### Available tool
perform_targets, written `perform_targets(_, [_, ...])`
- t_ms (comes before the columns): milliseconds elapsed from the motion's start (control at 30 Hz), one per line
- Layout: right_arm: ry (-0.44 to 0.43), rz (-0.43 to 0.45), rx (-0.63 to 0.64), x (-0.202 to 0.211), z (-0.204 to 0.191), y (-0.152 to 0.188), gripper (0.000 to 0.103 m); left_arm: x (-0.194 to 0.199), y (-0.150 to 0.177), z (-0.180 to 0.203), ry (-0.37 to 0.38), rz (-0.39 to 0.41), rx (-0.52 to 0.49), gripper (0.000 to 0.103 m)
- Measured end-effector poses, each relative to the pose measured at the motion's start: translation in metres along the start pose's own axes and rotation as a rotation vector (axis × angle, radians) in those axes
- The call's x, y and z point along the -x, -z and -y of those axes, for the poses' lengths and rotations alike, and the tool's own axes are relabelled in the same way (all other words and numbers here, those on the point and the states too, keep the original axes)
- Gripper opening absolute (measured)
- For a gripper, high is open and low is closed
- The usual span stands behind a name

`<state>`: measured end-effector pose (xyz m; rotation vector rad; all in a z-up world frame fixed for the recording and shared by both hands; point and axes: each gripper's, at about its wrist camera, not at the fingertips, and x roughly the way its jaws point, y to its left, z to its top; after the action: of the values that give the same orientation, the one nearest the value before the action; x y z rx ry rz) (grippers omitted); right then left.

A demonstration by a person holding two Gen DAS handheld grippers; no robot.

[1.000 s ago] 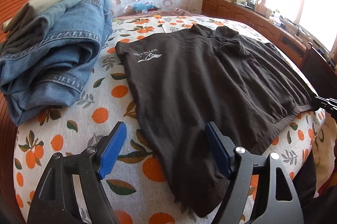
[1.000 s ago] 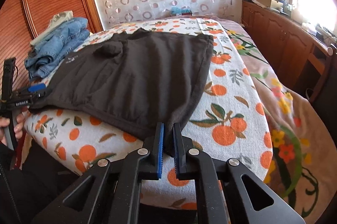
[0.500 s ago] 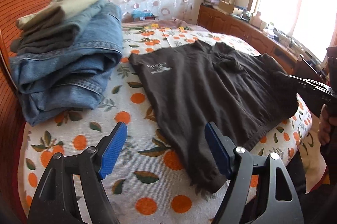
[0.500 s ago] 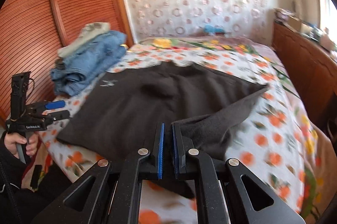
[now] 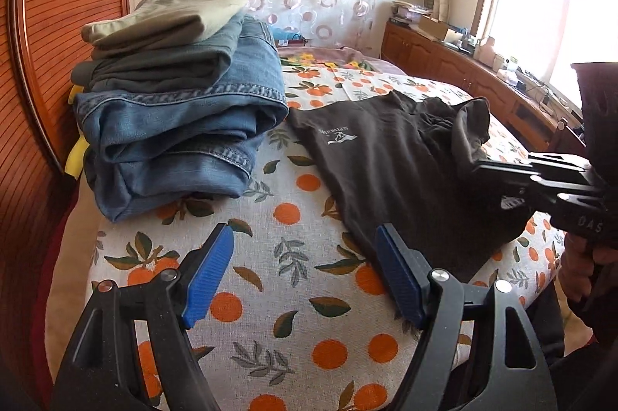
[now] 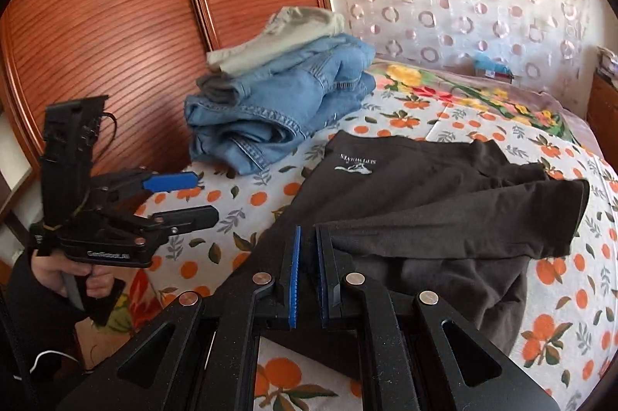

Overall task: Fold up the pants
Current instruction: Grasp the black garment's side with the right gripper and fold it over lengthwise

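Pants (image 6: 405, 187), dark and half-doubled, lie beside the denim stack (image 6: 286, 109) on my orange-print bed (image 5: 270, 295); within a second my right claw (image 6: 307, 275), clamped on one leg's edge, has swept it across toward the stack, starting the fold, while my left claw (image 5: 305, 279) waits spread apart, holding nothing.

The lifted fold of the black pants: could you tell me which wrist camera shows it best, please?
The right wrist view: the right gripper is shut on the black pants, and the raised flap spreads out across the frame. The left wrist view shows only a bunched edge beside that gripper, partly hidden by it.
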<state>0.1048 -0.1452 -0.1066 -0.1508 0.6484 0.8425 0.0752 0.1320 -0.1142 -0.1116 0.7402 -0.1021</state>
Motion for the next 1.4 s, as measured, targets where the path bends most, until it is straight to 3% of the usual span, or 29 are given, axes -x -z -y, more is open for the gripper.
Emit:
perform_targets(267, [0.063, -0.002, -0.012, 0.017, -0.004, -0.004, 0.038, -0.004, 0.0, 0.013, 0.031, -0.008, -0.009, 0.077])
perform_targets(767, [0.32, 0.02, -0.117, 0.045, 0.063, 0.024, 0.039, -0.033, -0.016, 0.07, 0.139, -0.048, -0.087, 0.075])
perform_targets(1200, [0.345, 0.015, -0.171, 0.04, 0.055, 0.035, 0.039, -0.057, -0.02, 0.105, 0.198, -0.116, -0.133, 0.06])
perform_targets(1400, [0.35, 0.039, -0.209, 0.048, 0.062, 0.043, 0.039, -0.062, -0.009, 0.119, 0.201, -0.156, -0.158, 0.046])
